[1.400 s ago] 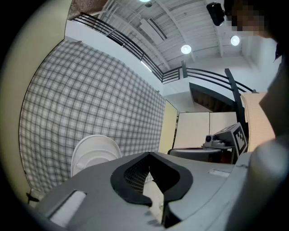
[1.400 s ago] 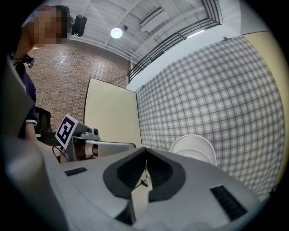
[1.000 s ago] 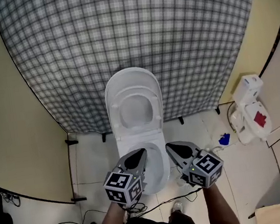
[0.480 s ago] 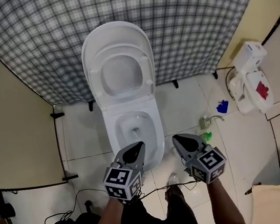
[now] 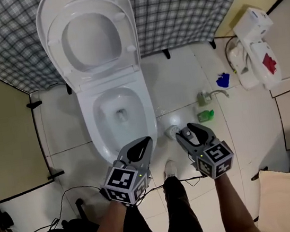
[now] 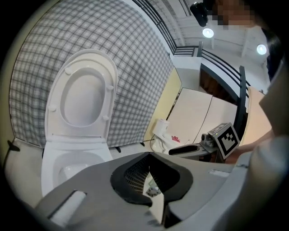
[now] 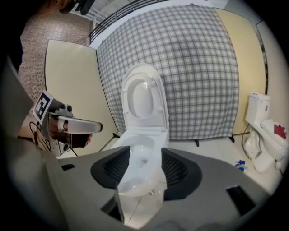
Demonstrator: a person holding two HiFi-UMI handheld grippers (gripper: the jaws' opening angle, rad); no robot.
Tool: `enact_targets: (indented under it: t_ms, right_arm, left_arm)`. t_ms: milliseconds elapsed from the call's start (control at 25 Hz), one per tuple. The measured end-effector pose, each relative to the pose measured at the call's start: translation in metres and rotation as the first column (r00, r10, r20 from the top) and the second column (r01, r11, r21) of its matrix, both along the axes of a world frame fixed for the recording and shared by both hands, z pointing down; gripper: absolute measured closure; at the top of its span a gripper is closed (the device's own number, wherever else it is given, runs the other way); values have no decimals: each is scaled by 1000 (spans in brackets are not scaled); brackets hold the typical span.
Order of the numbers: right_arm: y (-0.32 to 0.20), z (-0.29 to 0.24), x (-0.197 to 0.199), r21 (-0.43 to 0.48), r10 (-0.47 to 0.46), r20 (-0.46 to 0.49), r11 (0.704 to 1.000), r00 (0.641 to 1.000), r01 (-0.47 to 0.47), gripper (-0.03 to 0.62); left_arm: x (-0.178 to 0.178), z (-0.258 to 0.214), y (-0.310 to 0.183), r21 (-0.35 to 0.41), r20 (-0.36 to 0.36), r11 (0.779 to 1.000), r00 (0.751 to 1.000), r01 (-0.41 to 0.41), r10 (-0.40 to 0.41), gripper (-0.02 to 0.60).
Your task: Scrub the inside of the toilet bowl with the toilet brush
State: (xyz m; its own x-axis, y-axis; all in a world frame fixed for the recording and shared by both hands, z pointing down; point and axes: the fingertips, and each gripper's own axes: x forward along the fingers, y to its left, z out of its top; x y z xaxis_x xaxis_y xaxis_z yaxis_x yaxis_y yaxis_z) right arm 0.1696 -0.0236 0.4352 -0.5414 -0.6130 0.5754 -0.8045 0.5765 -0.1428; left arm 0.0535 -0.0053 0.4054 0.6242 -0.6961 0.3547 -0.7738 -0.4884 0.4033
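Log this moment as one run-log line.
left claw: shut, empty | right claw: just opened, nothing between | toilet: lid and seat raised

The toilet (image 5: 118, 114) stands with its lid up against a checked curtain (image 5: 183, 5). The left tool (image 5: 143, 142) hovers by the bowl's front rim. The right tool (image 5: 193, 132), its jaws just opening with nothing between them, hangs near a green bottle (image 5: 205, 115).

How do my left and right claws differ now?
The left claw has its jaws together; the right claw has them apart, having just been opening, only the distant toilet bowl showing between them. In head view the left claw overlaps the bowl's front rim; the right claw sits over floor tiles beside it. Both are empty, pointing toward the toilet.
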Motion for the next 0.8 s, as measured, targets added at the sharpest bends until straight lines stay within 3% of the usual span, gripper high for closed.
enact_targets:
  t_ms: [360,440,600,800]
  right_arm:
    - [11,181,78,-204,63,-191,974,979,-102,356]
    - [9,215,89,-240,71,-234,962,970,-128,290]
    - [5,264,120,-282,96,-317,940,944,-190,290]
    - [-3,310,129,-331,63,-360,924,931,-191,290]
  left_arm:
    - [23,101,6,-96,39,995,999,3,0,572]
    - [24,116,5,-107,46,994,999,8,-3,572]
    - [30,141,11,-138,38,990,999,19,-14,572]
    - [34,161,17,-159,36,987,999,27,-22,572]
